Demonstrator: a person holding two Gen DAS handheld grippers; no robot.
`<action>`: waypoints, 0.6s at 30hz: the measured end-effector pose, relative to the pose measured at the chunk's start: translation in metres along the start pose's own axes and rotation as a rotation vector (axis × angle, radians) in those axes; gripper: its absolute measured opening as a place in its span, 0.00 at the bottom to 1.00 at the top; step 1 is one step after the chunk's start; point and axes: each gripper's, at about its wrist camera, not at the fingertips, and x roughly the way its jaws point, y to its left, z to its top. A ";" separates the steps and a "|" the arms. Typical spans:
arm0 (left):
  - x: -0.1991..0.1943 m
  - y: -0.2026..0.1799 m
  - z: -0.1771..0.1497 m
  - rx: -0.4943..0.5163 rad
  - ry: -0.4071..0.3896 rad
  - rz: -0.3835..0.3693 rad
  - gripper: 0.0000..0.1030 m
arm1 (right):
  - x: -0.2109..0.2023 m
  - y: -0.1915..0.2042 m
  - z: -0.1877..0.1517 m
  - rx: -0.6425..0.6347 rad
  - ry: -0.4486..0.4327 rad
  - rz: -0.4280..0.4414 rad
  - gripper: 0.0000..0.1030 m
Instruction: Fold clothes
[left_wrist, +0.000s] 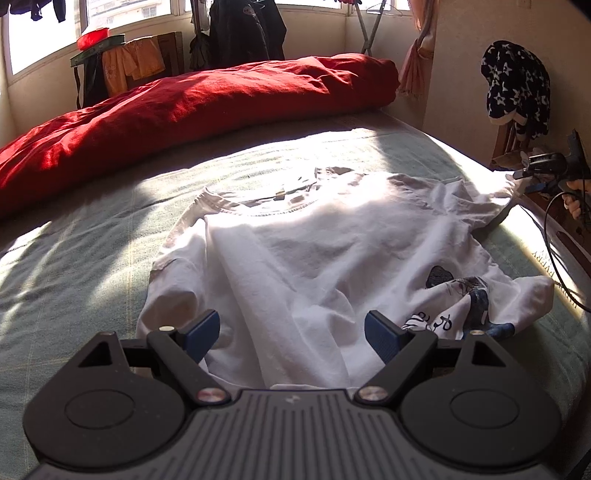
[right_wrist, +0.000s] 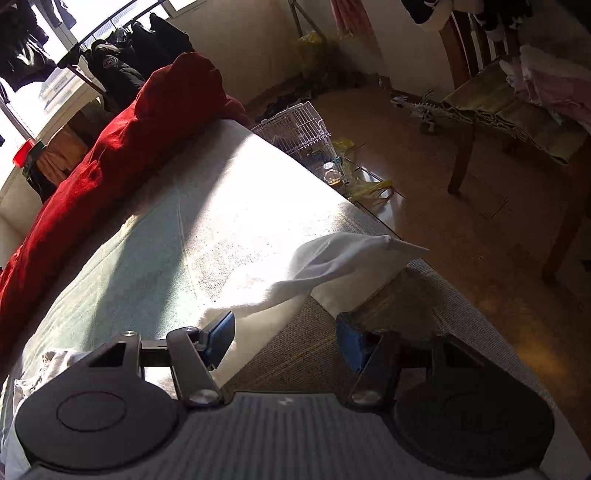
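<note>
Left claw (left_wrist: 291, 330) gapes over the white T-shirt (left_wrist: 314, 254) — right claw (right_wrist: 286, 341) parted, gripping nothing.

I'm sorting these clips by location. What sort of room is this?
Most likely a bedroom in a home: a bed with a red duvet rolled along it, clothes hanging by the window, and a chair piled with laundry.

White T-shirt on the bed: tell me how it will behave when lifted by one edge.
The white T-shirt is probably floppy: it lies creased and bunched. It likely drapes and sags, as its sleeve hangs limp past the bed edge.
</note>
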 end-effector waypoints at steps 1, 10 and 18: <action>0.004 -0.002 0.002 0.005 0.005 0.001 0.83 | 0.006 0.005 0.006 -0.010 -0.007 0.006 0.64; 0.030 -0.016 0.017 0.041 0.032 0.004 0.83 | 0.050 0.043 0.049 -0.116 -0.076 0.086 0.64; 0.030 -0.020 0.019 0.053 0.025 -0.012 0.83 | 0.033 0.059 0.071 -0.163 -0.107 0.024 0.64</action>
